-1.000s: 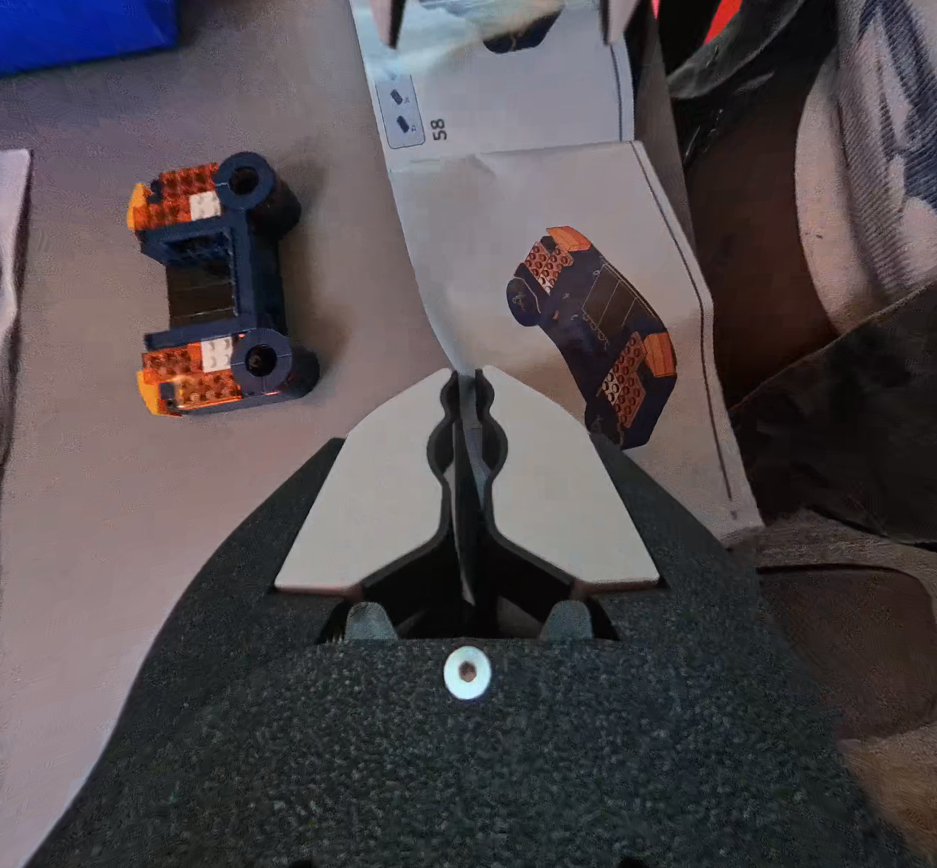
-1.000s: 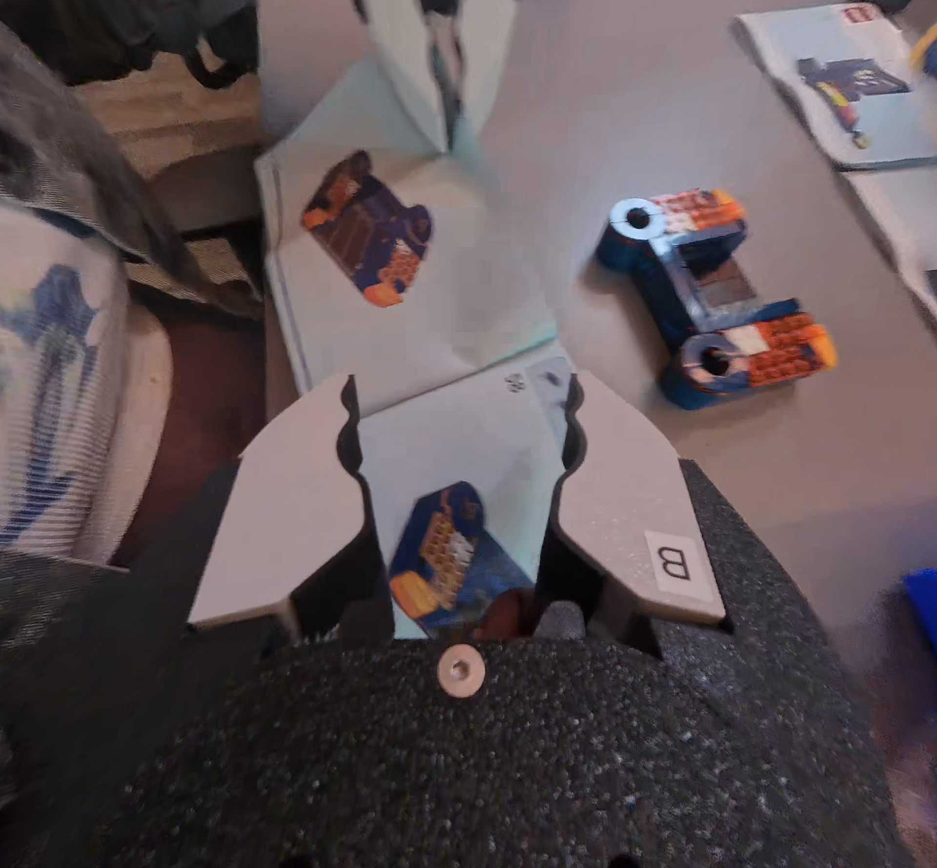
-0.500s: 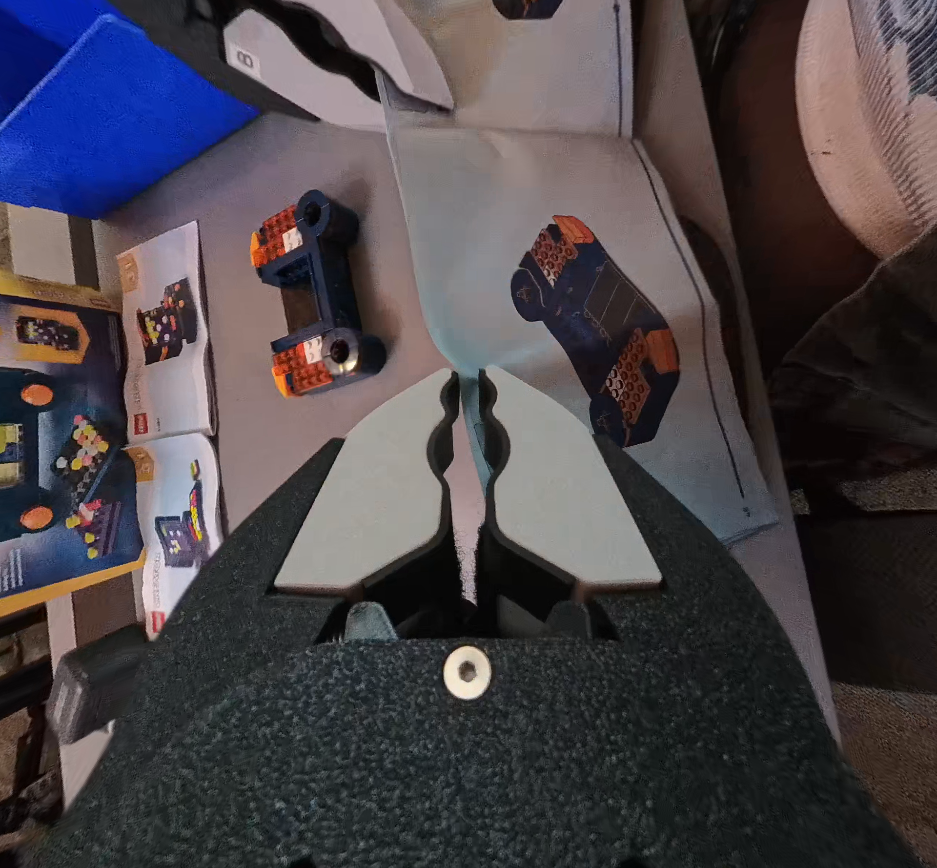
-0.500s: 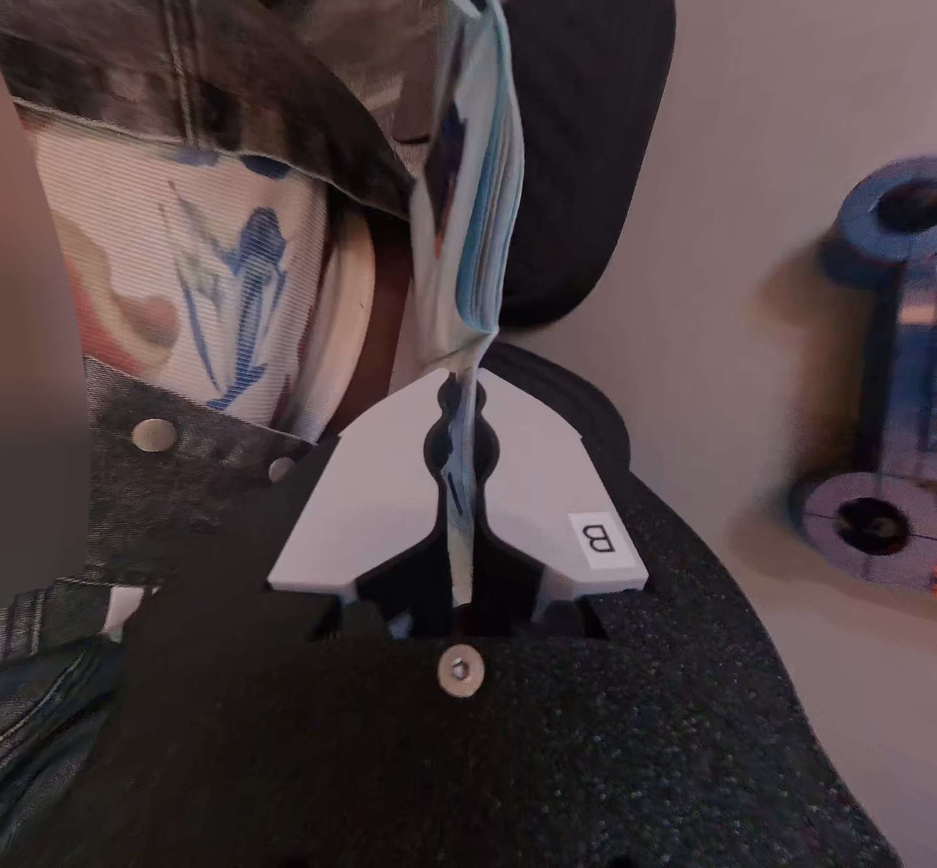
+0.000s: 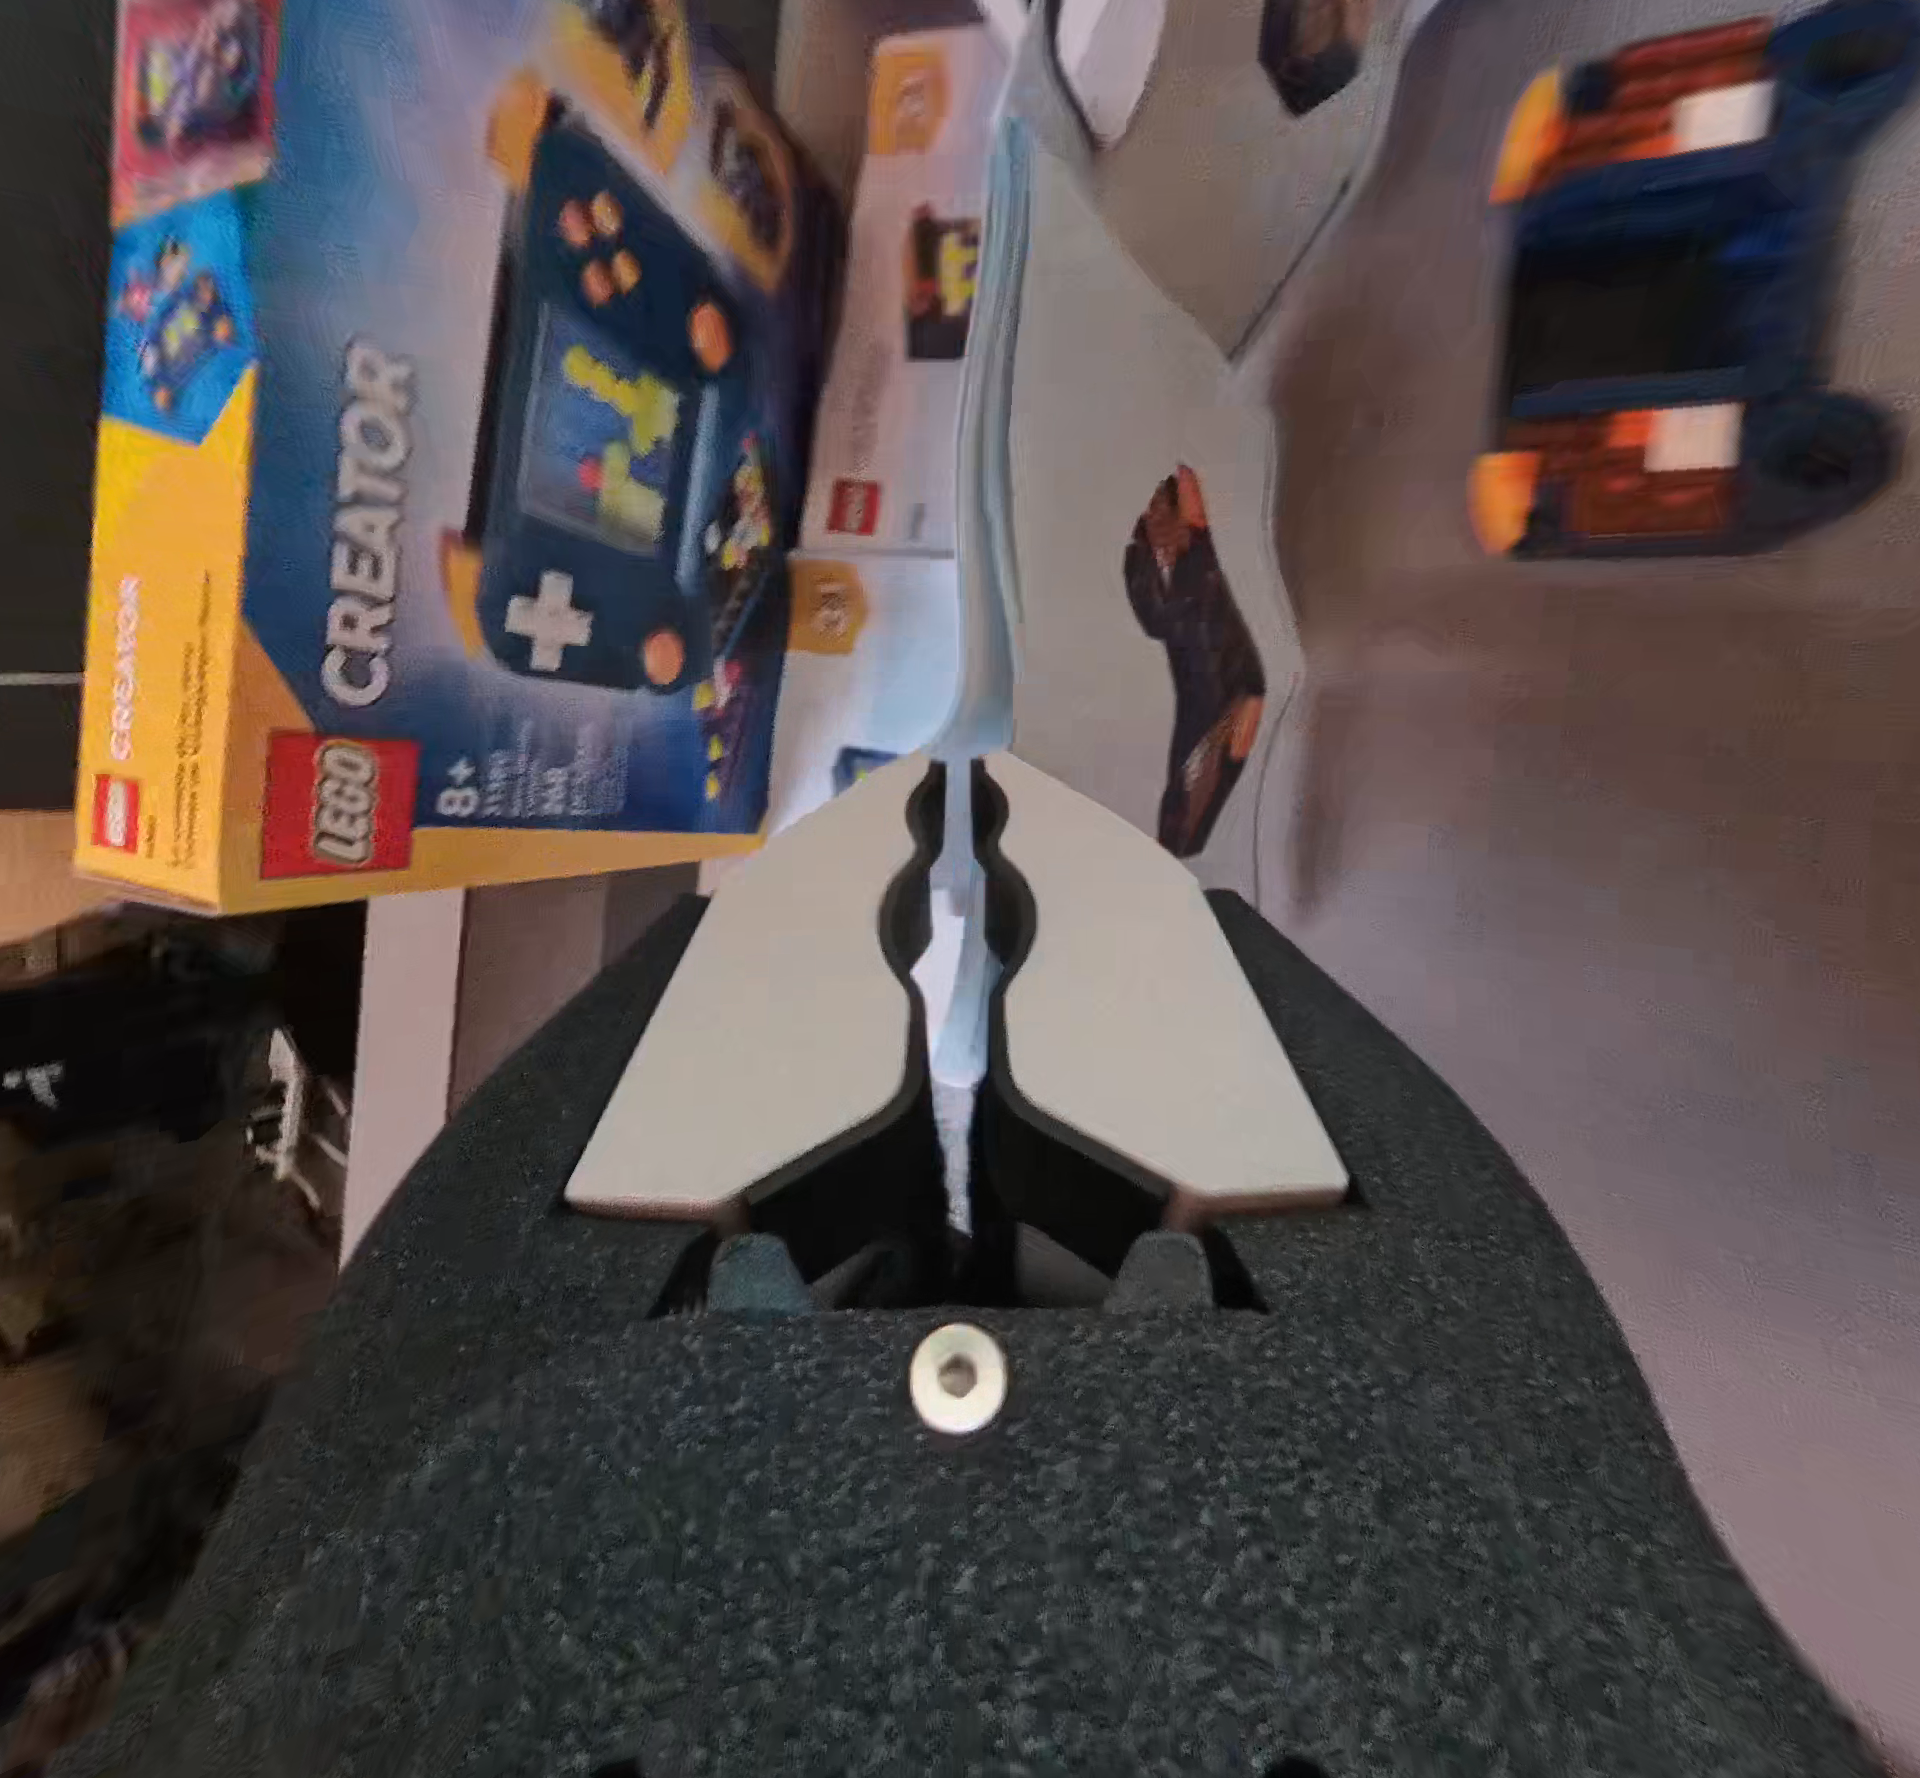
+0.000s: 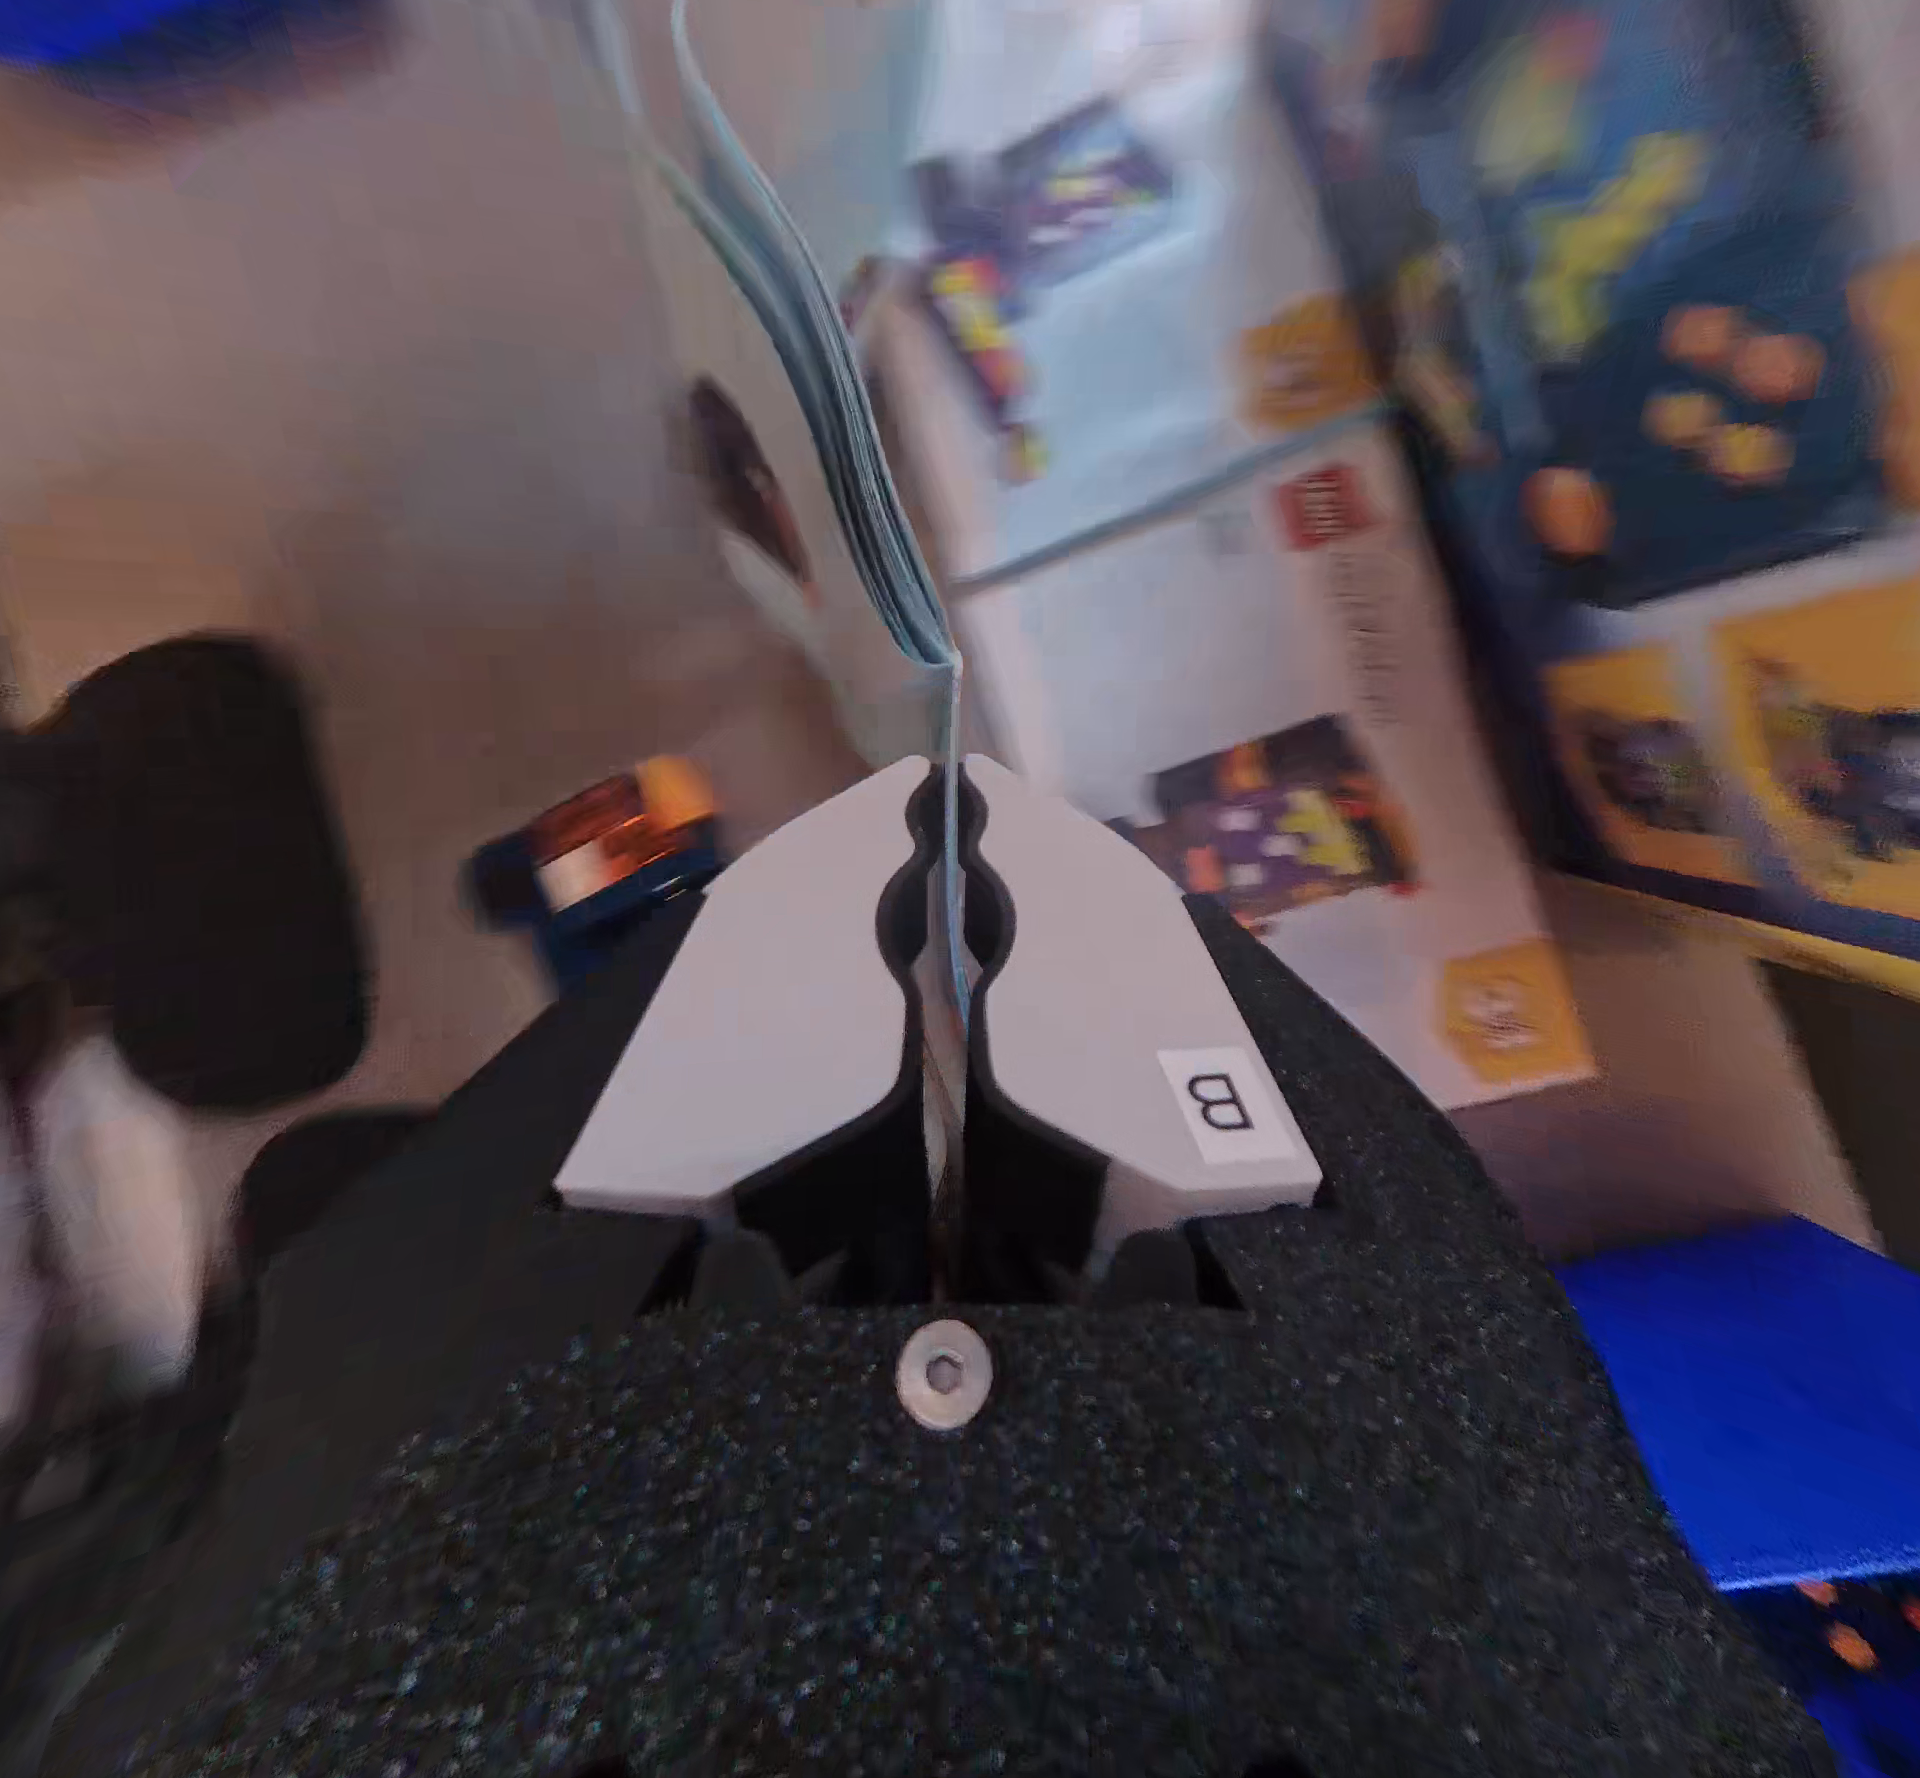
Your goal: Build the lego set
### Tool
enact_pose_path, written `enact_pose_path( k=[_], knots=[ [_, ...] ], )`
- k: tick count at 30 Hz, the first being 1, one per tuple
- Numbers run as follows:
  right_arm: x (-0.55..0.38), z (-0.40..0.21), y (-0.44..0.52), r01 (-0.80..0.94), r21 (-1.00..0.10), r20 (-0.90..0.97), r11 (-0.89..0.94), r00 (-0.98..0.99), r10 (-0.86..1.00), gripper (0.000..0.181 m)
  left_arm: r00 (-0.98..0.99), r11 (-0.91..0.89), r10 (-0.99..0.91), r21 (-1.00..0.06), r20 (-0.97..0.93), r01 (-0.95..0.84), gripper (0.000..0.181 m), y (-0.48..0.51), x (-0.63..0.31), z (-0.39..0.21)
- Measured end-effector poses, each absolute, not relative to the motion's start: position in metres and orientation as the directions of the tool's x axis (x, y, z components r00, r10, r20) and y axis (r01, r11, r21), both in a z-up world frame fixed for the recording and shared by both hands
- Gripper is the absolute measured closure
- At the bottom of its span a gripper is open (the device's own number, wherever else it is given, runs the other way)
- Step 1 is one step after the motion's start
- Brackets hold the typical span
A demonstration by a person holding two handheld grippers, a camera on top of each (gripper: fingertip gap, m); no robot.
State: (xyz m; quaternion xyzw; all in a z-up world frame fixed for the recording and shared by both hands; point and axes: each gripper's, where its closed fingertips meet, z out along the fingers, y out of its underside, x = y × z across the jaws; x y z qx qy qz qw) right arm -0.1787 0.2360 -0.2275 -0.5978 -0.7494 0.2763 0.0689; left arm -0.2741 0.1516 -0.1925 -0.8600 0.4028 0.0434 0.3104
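My left gripper (image 5: 958, 772) is shut on the edge of the instruction booklet (image 5: 992, 440), which stands up on edge between its jaws. My right gripper (image 6: 948, 770) is shut on another edge of the same booklet (image 6: 821, 378), its pages fanning upward. The dark blue and orange lego model (image 5: 1683, 274) lies on the grey table at the upper right of the left wrist view. Part of it shows in the right wrist view (image 6: 613, 845), left of my gripper. Both views are blurred by motion.
The yellow and blue lego box (image 5: 416, 398) lies to the left in the left wrist view and at the right in the right wrist view (image 6: 1621, 274). Other booklets (image 6: 1247, 689) lie beside it. A blue bin (image 6: 1745, 1396) sits at lower right.
Both grippers have lifted and swung the booklet up on edge, away from the person and toward the box side of the table. The right gripper closed on the booklet a second ago.
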Motion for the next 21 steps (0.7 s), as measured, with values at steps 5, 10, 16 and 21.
enact_pose_path(
  k=[5, 10, 16, 21],
  knots=[
    [-0.224, -0.266, 0.305, 0.803, -0.564, 0.074, 0.192, -0.183, 0.98, 0.16, 0.789, -0.596, -0.461, -0.518, -0.405, -0.614, 0.175, 0.217, -0.348, -0.215],
    [-0.232, -0.236, 0.325, 0.674, -0.648, 0.371, 0.355, -0.128, 0.92, 0.141, 0.788, -0.404, -0.353, -0.677, -0.504, -0.615, 0.165, 0.212, -0.315, -0.198],
    [-0.199, -0.195, 0.26, 0.593, -0.739, 0.256, 0.32, -0.192, 0.947, 0.151, 0.788, -0.391, -0.344, -0.685, -0.511, -0.615, 0.162, 0.183, -0.267, -0.246],
    [-0.185, -0.259, 0.239, 0.711, -0.686, 0.092, 0.154, -0.125, 0.988, 0.148, 0.885, -0.418, -0.208, -0.781, -0.415, -0.465, 0.167, 0.209, -0.262, -0.272]
  ],
)
